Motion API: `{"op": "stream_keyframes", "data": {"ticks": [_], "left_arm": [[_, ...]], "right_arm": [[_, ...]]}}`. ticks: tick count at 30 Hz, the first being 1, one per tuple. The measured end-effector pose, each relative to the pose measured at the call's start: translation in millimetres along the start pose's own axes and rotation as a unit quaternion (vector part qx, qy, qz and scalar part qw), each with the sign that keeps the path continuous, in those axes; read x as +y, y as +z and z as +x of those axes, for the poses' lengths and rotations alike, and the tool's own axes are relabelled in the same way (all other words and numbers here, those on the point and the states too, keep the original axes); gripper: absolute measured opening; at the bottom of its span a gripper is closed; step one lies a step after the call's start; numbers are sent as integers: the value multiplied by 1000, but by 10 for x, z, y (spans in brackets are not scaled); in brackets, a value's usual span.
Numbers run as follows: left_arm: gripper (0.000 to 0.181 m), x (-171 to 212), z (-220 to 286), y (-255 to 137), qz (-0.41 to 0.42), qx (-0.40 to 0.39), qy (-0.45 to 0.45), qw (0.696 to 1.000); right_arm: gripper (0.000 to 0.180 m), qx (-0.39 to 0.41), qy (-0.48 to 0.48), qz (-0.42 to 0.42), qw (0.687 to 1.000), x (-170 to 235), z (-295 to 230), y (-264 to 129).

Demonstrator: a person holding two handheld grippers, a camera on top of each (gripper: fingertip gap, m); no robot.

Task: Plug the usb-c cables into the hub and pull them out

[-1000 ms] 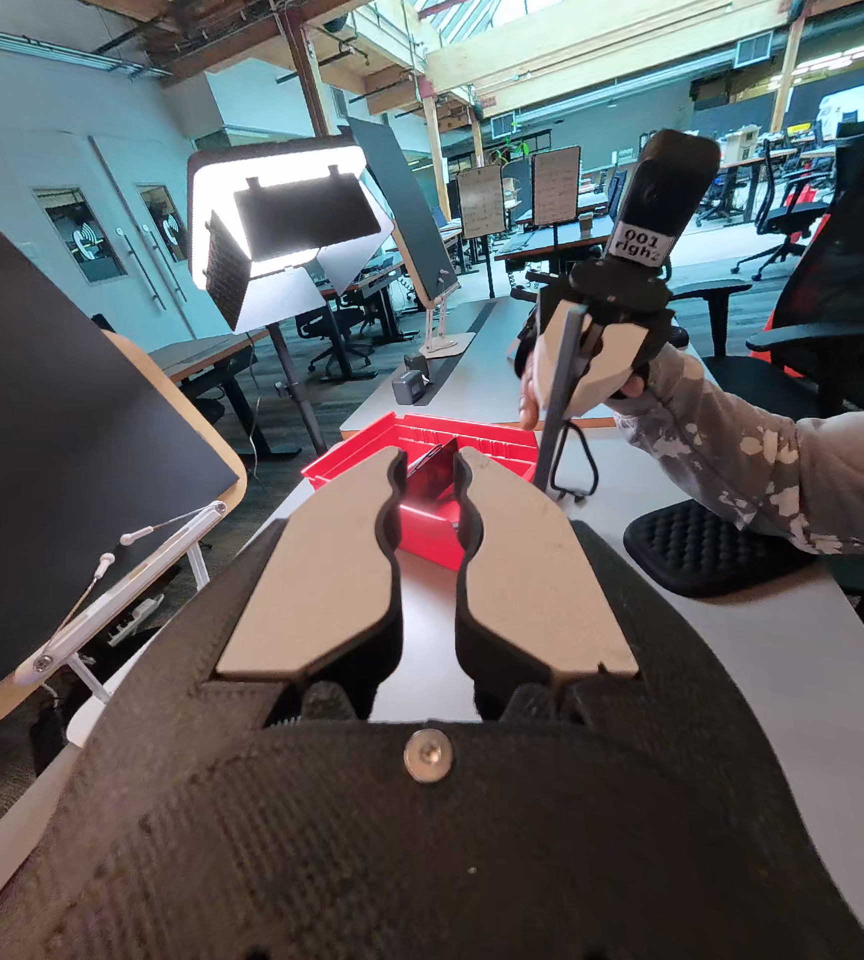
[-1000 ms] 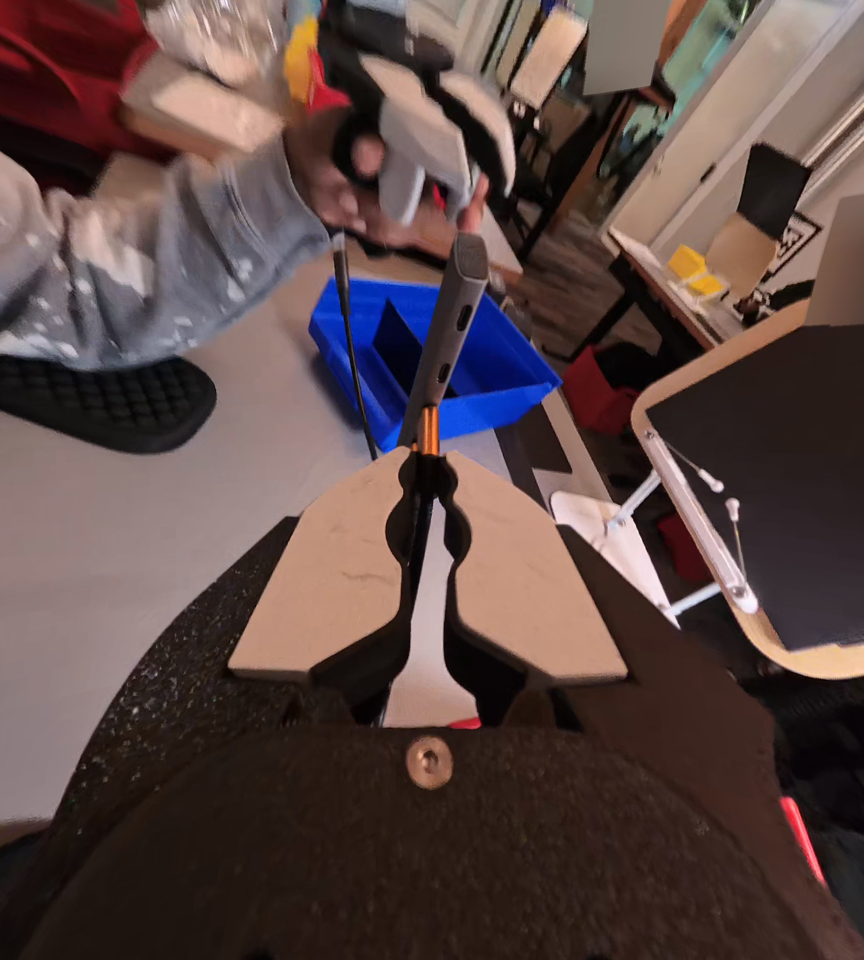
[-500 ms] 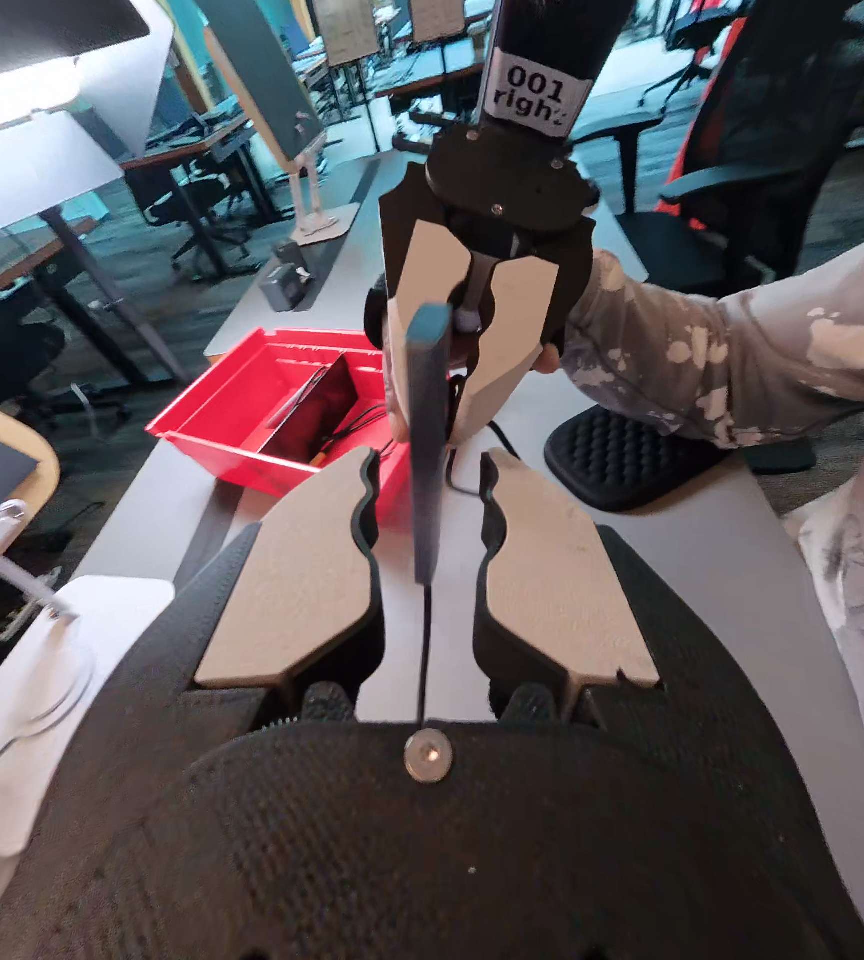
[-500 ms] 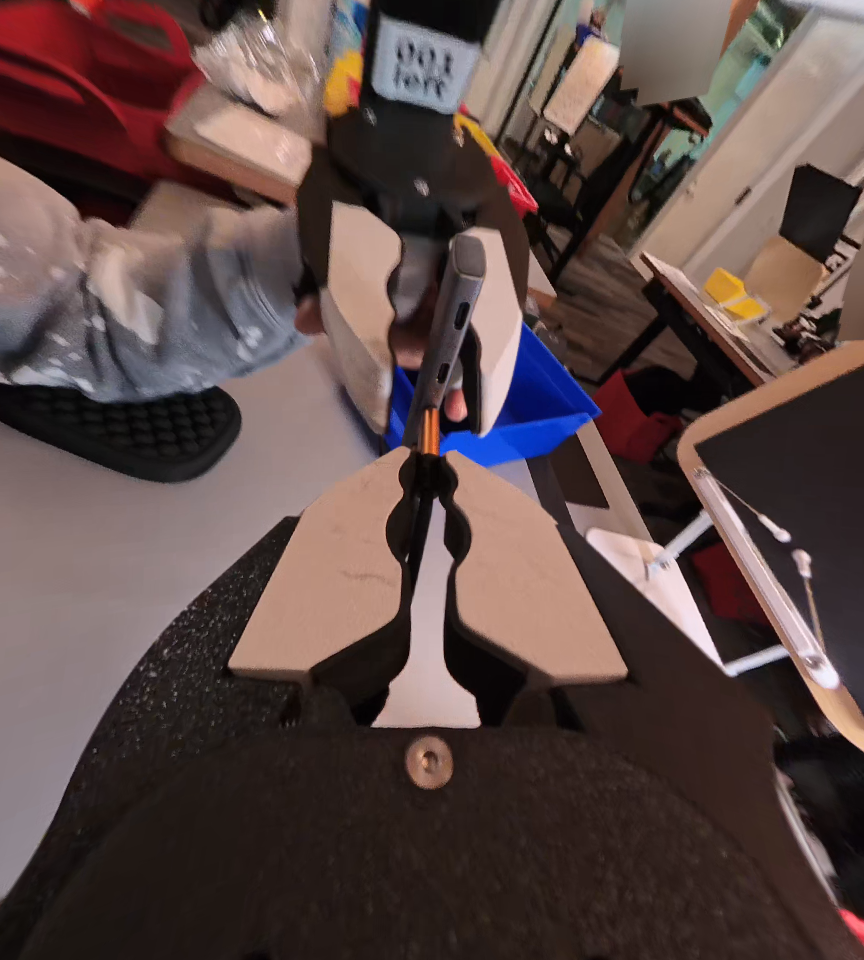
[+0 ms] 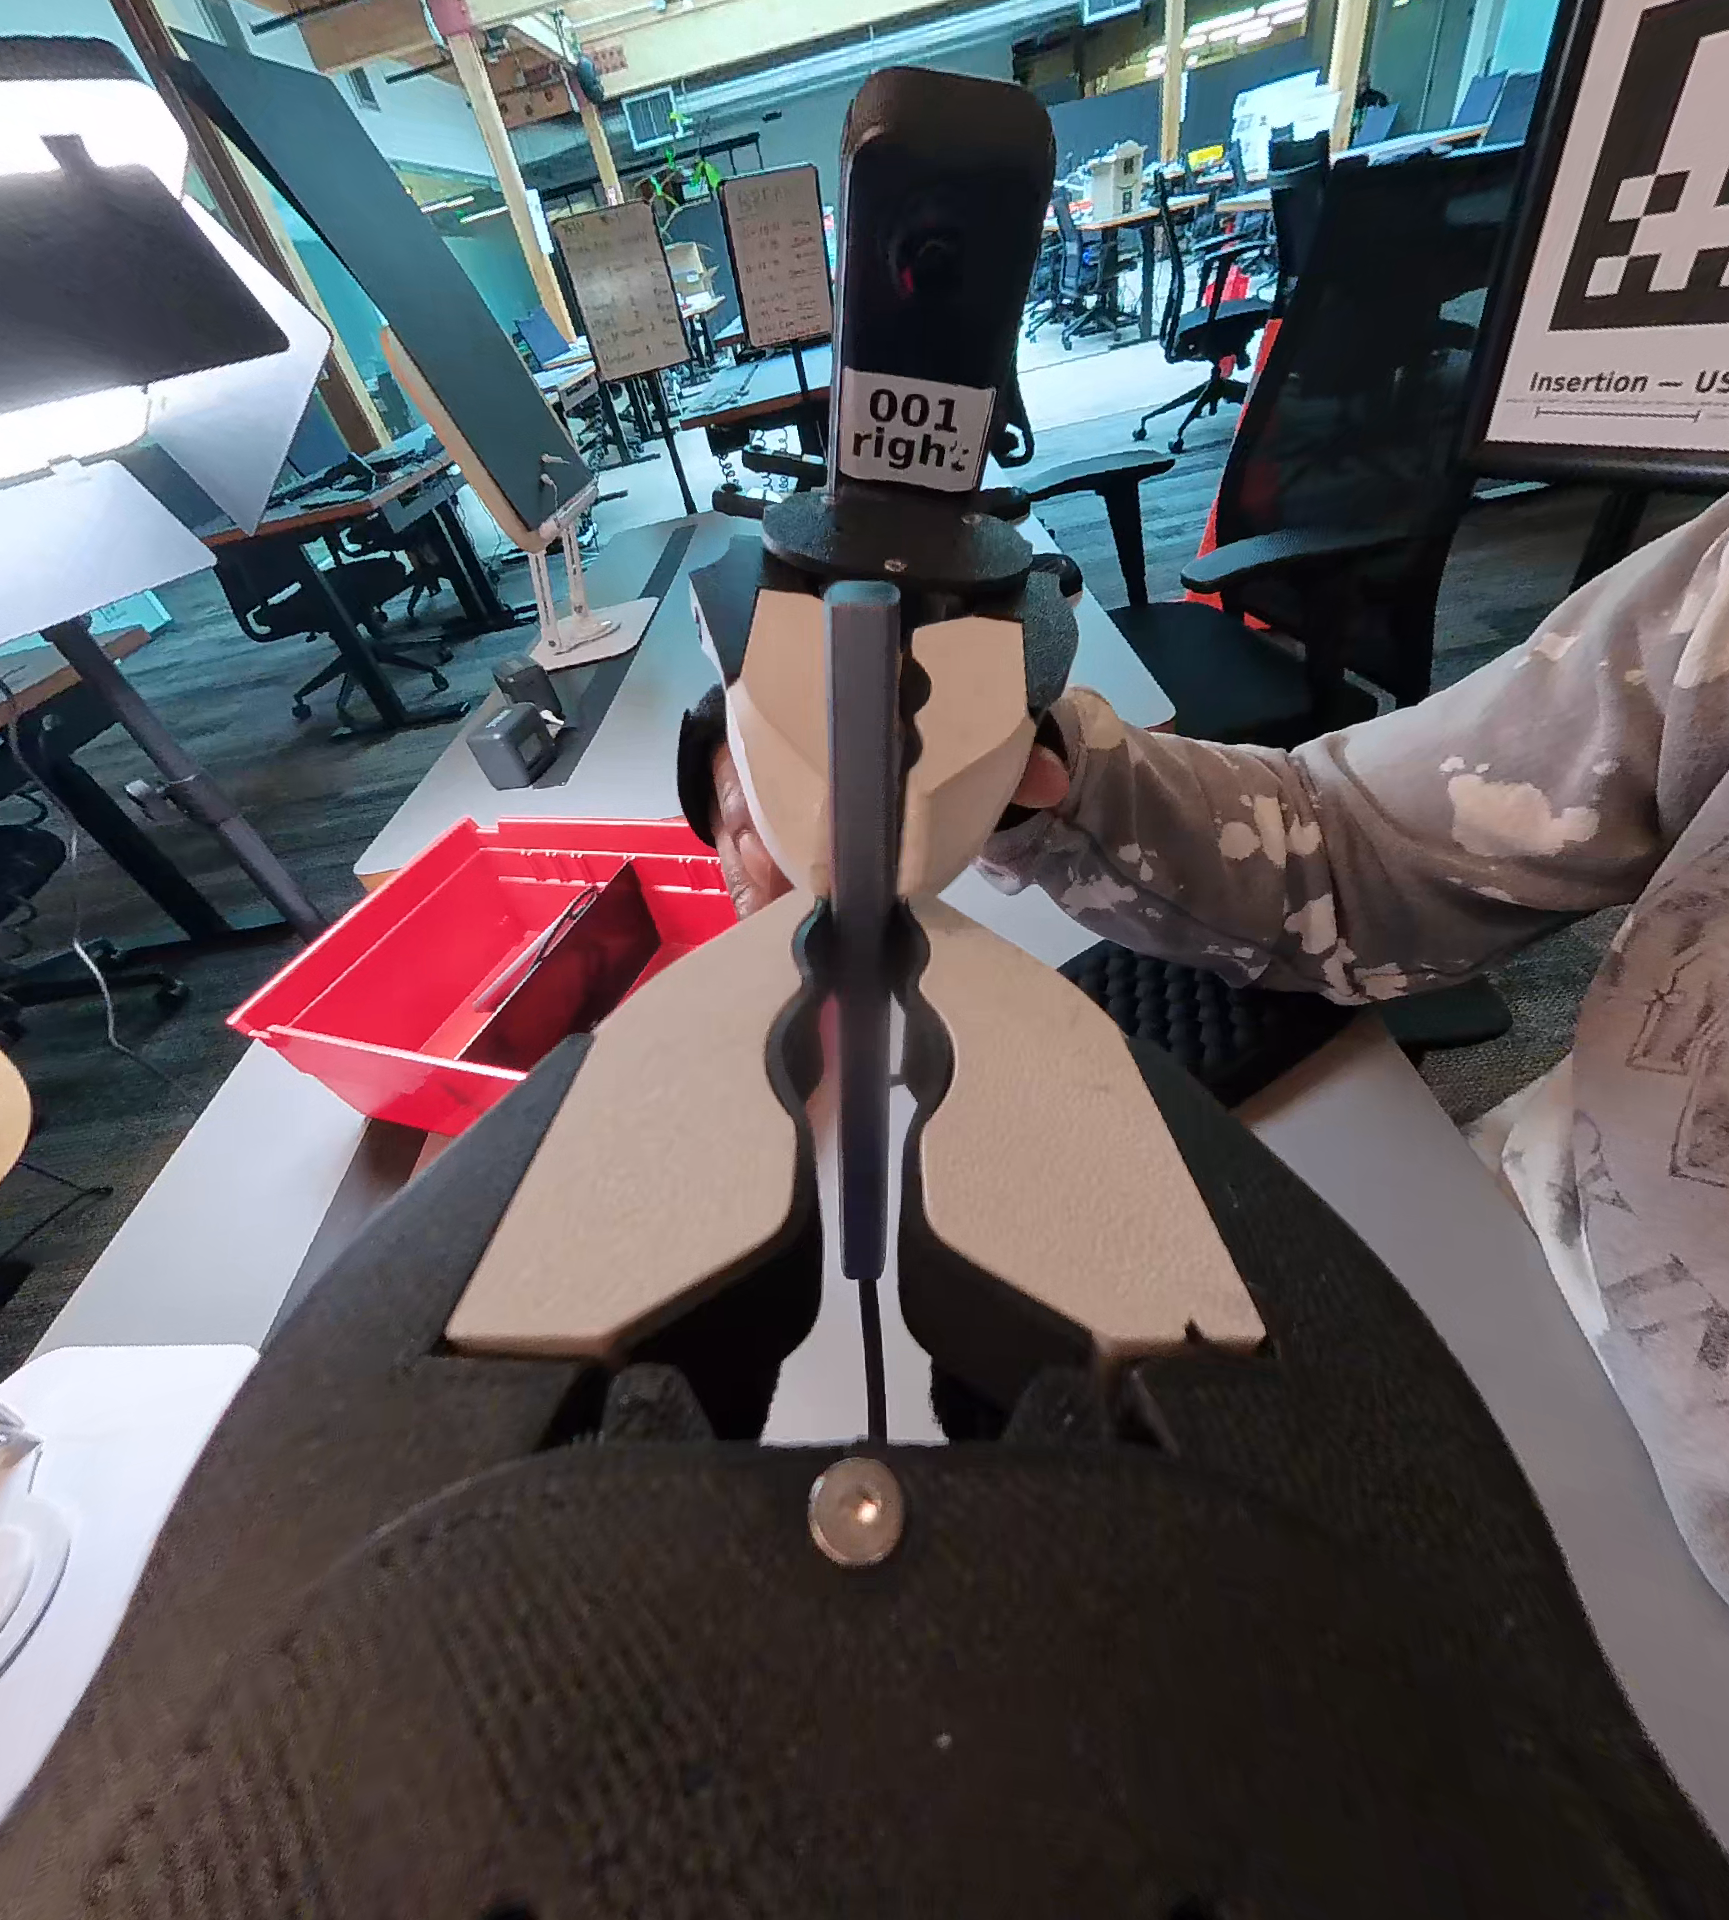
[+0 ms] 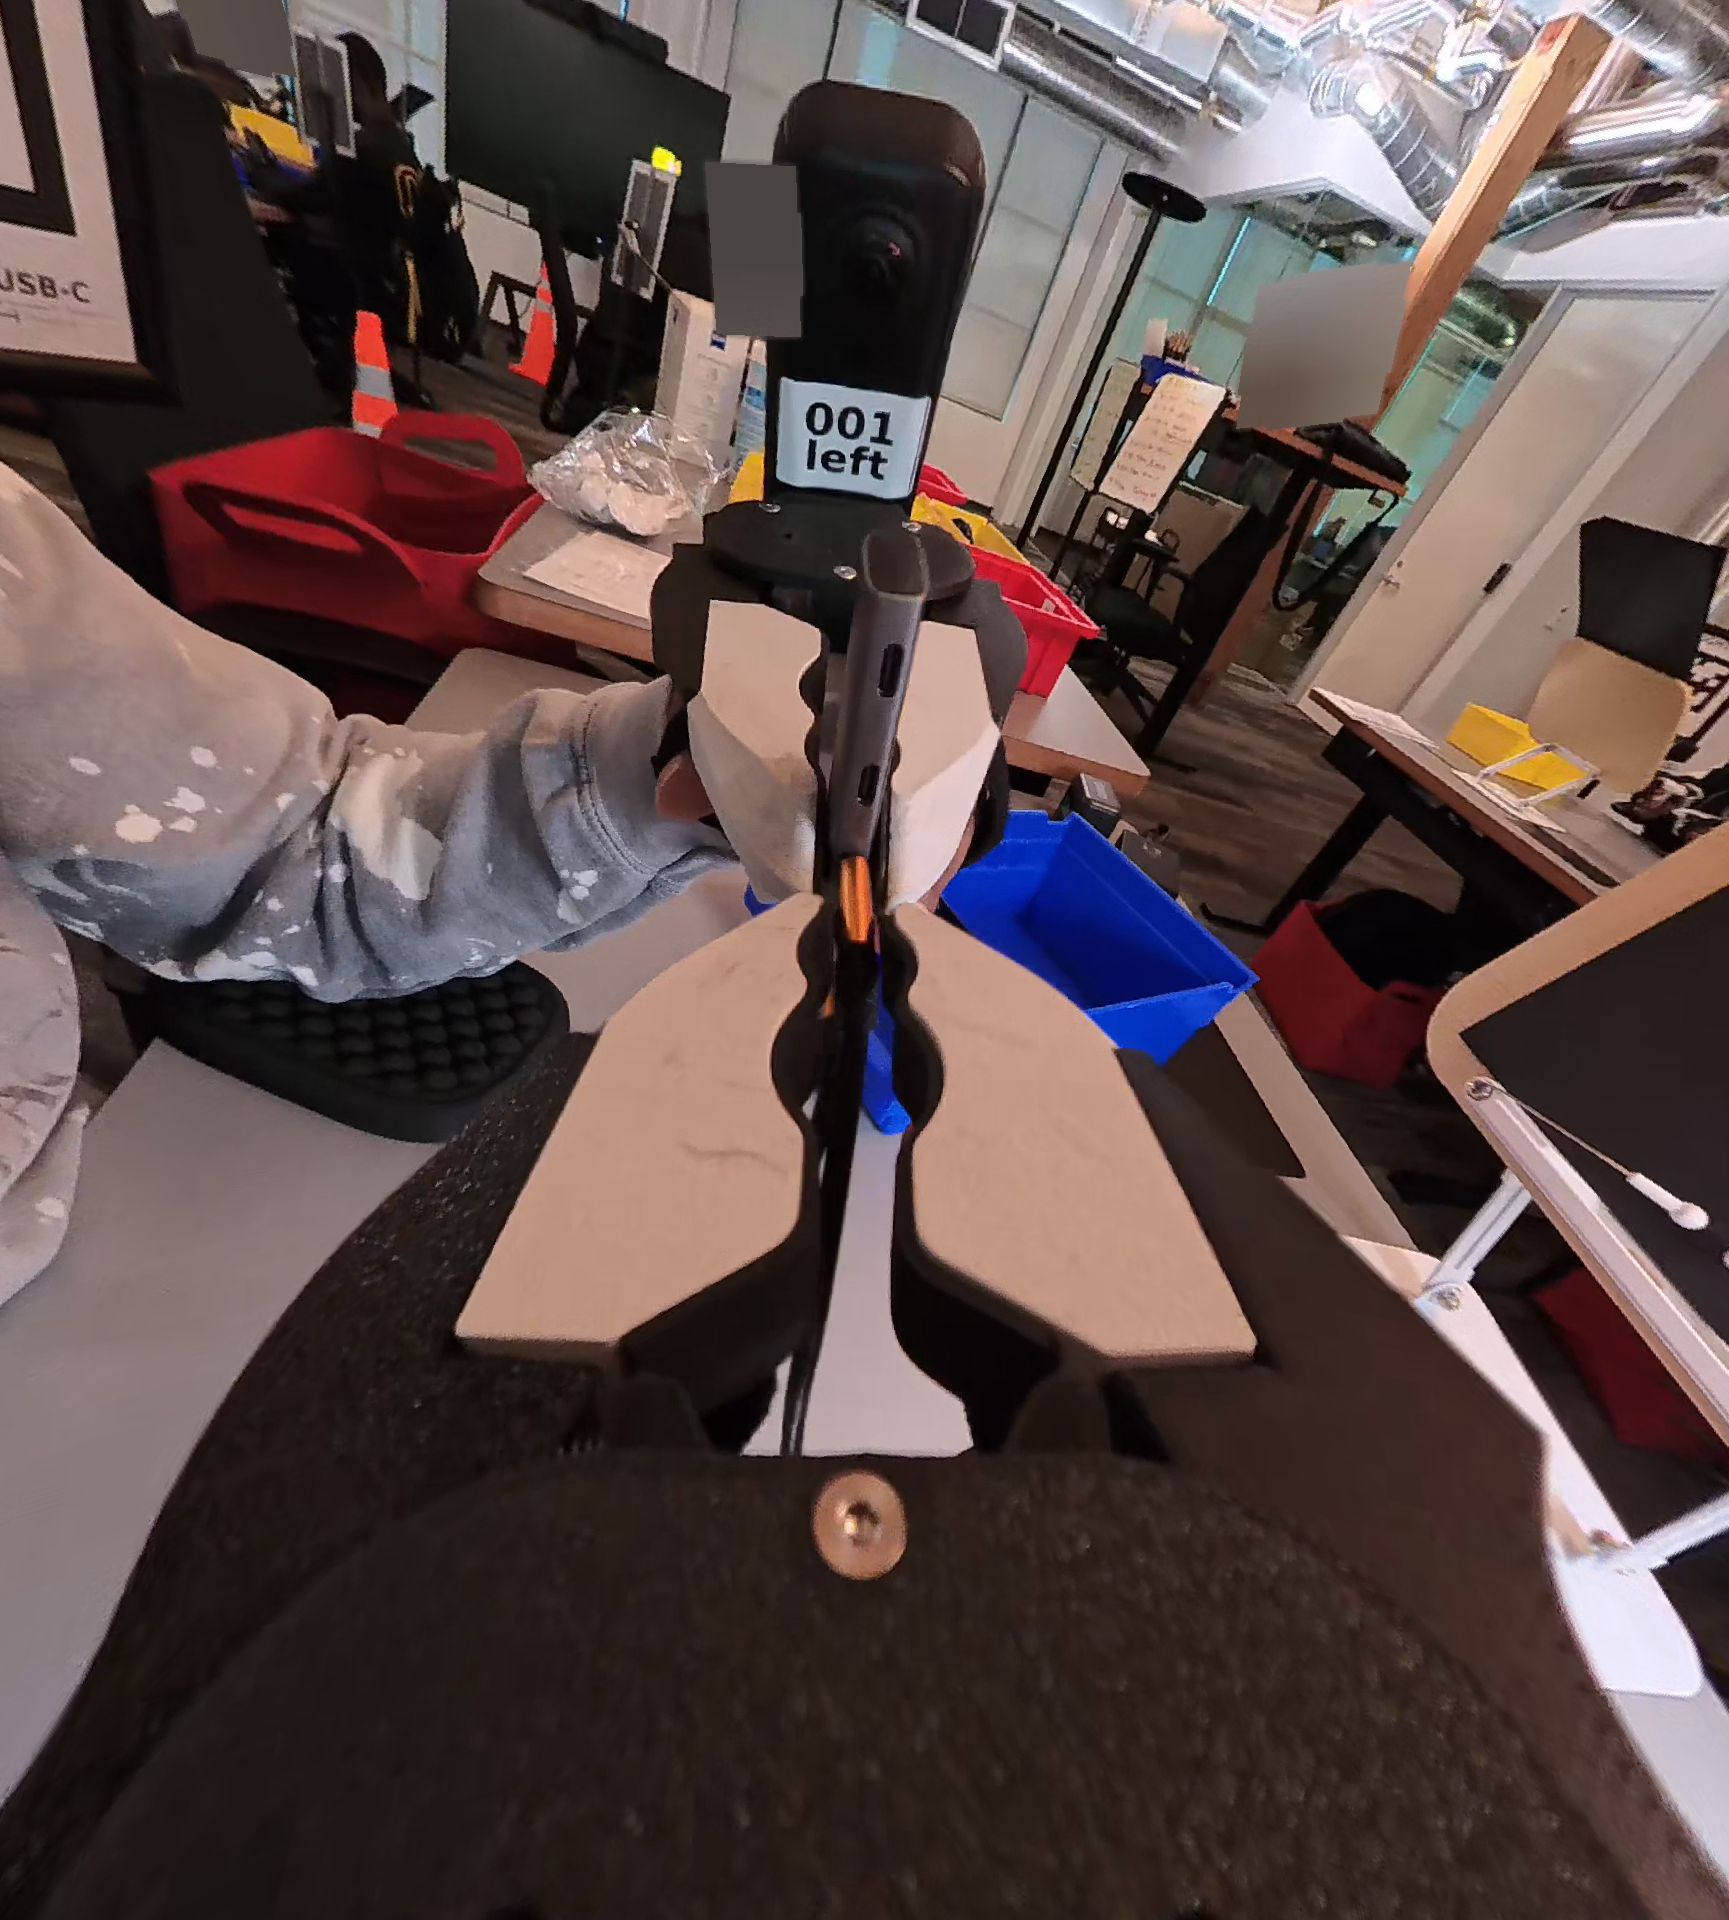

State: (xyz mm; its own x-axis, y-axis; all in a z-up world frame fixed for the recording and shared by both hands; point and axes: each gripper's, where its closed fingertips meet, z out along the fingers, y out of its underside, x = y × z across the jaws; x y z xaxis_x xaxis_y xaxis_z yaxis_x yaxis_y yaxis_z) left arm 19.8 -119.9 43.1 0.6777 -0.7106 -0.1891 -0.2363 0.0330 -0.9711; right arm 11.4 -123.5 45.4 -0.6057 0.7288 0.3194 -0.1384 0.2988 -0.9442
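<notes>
A slim grey hub is held in the air between my two grippers, which meet tip to tip. My left gripper is shut on the hub's body, and the hub's thin black lead runs back between the fingers. In the right wrist view, my right gripper is shut on a USB-C cable plug with an orange collar. The plug sits at the near end of the hub. The black cable trails back between the fingers. Each view shows the other gripper facing it: the right gripper and the left gripper.
A red bin with a divider and a cable stands on the grey table to the left. A blue bin stands at the other end. A black dimpled pad lies under the person's sleeve. Board stands flank the table. Left and right tips are no more than a few centimetres apart.
My left gripper was open and apart from the hub; it has moved onto the hub and shut on it. My right gripper has kept its hold on the cable plug.
</notes>
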Motion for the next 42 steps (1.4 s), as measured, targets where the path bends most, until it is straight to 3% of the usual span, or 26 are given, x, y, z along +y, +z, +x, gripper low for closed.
{"op": "stream_keyframes", "data": {"ticks": [21,31,42], "left_arm": [[10,-126,1,-33,53,11,-16,998],[10,-46,-51,-40,12,-12,-6,1000],[10,-102,-144,-7,19,-39,-21,999]], "right_arm": [[7,13,-14,24,1000,-71,1,33],[7,4,-11,12,1000,44,44,-4],[7,-15,12,60,998,29,119,-42]]}}
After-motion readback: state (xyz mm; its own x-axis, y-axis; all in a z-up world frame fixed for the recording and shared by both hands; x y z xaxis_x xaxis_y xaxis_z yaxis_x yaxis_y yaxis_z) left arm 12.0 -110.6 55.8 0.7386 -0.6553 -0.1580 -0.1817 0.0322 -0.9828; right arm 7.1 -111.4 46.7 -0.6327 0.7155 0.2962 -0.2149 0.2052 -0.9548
